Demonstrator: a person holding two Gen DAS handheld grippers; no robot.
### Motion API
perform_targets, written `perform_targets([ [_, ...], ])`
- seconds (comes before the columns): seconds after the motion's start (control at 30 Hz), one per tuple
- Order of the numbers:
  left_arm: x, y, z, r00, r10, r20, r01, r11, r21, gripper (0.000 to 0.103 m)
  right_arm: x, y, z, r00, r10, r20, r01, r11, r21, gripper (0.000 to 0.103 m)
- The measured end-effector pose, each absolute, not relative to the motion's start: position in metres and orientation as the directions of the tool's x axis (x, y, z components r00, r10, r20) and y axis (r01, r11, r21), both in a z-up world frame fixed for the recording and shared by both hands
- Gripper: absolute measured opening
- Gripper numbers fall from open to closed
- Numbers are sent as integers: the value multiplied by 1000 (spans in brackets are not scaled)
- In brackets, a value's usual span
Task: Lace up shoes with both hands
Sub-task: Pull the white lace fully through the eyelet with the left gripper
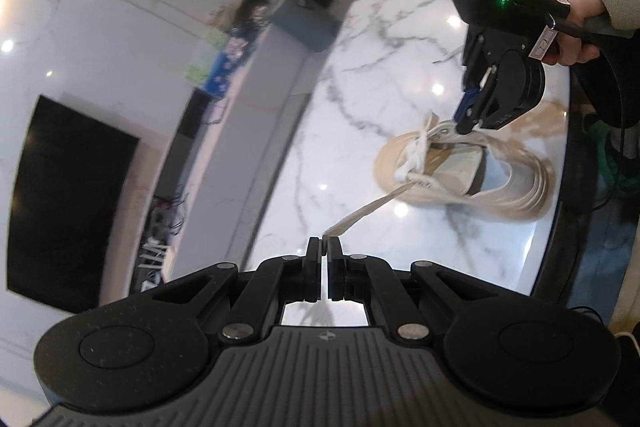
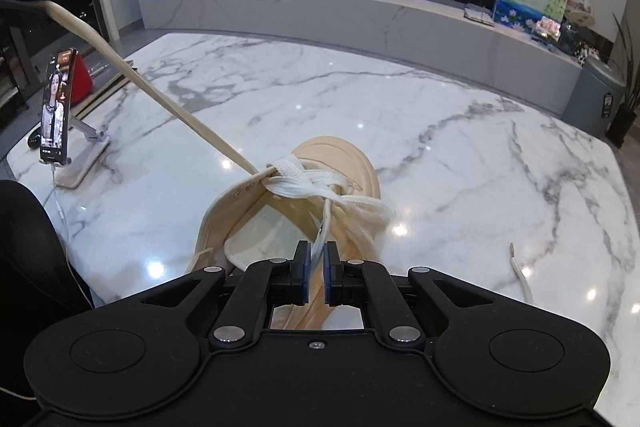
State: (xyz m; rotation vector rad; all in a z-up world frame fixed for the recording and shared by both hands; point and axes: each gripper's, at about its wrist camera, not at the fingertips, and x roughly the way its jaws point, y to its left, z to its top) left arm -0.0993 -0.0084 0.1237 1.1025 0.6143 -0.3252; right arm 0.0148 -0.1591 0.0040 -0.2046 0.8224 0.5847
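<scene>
A beige shoe (image 2: 340, 163) lies on the white marble table (image 2: 440, 131); it also shows in the left wrist view (image 1: 460, 167), blurred at the heel. White lace (image 2: 304, 183) crosses its lower eyelets. My left gripper (image 1: 325, 243) is shut on the end of a beige lace strand (image 1: 360, 215), which runs taut from an eyelet, up and to the left in the right wrist view (image 2: 160, 99). My right gripper (image 2: 316, 251) is shut on a thin white lace strand (image 2: 325, 223) just above the shoe's opening. In the left wrist view the right gripper (image 1: 466, 125) sits at the shoe's collar, held by a hand (image 1: 576, 7).
A phone (image 2: 58, 107) on a stand sits at the table's left edge, with a red object (image 2: 82, 79) behind it. A loose lace end (image 2: 520, 271) lies on the table at the right. A low marble shelf (image 2: 360, 7) with ornaments runs behind the table.
</scene>
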Motion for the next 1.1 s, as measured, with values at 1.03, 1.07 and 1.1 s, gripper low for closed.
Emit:
perform_targets([
  [1.03,-82,8,124,775,11,-631,506,586,633,2,2,-185,12,518,471,-713,-538,828,156,6],
  [1.07,-77,7,118,767,3,-642,512,601,614,2,0,-189,13,525,469,-710,-538,829,150,6],
  [1.1,-69,6,107,753,-10,-658,520,623,584,2,-1,-193,12,531,457,-714,-536,833,135,6],
])
